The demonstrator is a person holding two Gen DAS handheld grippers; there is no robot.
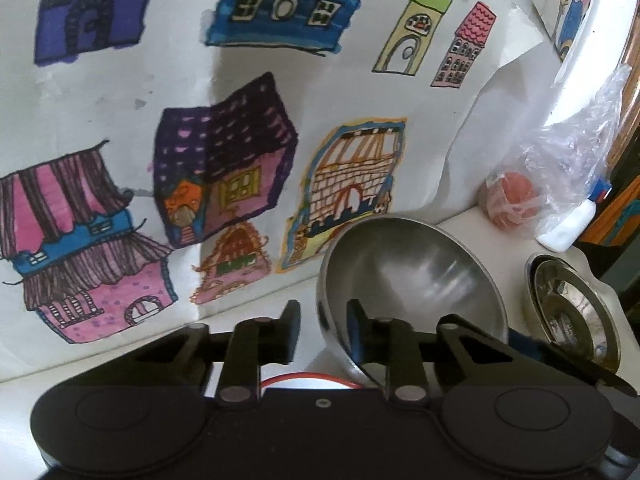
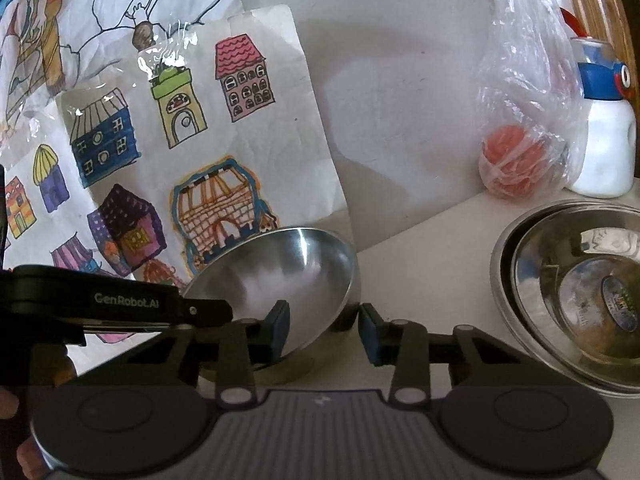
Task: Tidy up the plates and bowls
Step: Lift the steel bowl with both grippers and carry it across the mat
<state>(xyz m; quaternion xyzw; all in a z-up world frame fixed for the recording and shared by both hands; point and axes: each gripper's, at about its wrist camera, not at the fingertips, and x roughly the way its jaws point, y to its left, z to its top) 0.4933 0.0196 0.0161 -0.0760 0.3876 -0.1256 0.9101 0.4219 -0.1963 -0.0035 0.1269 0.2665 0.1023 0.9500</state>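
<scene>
— Steel bowl [image 1: 420,272], round, shiny and empty, is the one being handled. It is tipped up on its side on the white table [image 2: 420,280], mouth turned towards the cameras, just in front of the paper sheet of coloured house drawings [image 2: 240,140].

— Who has it?

— The left gripper [image 1: 323,330] straddles the rim, one finger inside and one outside. A sliver of table shows beside the outer finger, so I cannot tell whether it is really pinching. The right gripper [image 2: 325,330] is spread wide, with the bowl's lower edge between its fingers and not gripped.

— So which step?

— I judge it's picking up this loose bowl to nest it. The stack of nested steel bowls [image 2: 520,280] sits near, off to the right, apart from it.

— And next?

— A firm grip on the rim, then lifting, levelling and lowering it into the stack. It should steer clear of the clear plastic bag holding something reddish [image 2: 516,160] and the white bottle with a blue cap [image 2: 604,152] behind.
</scene>
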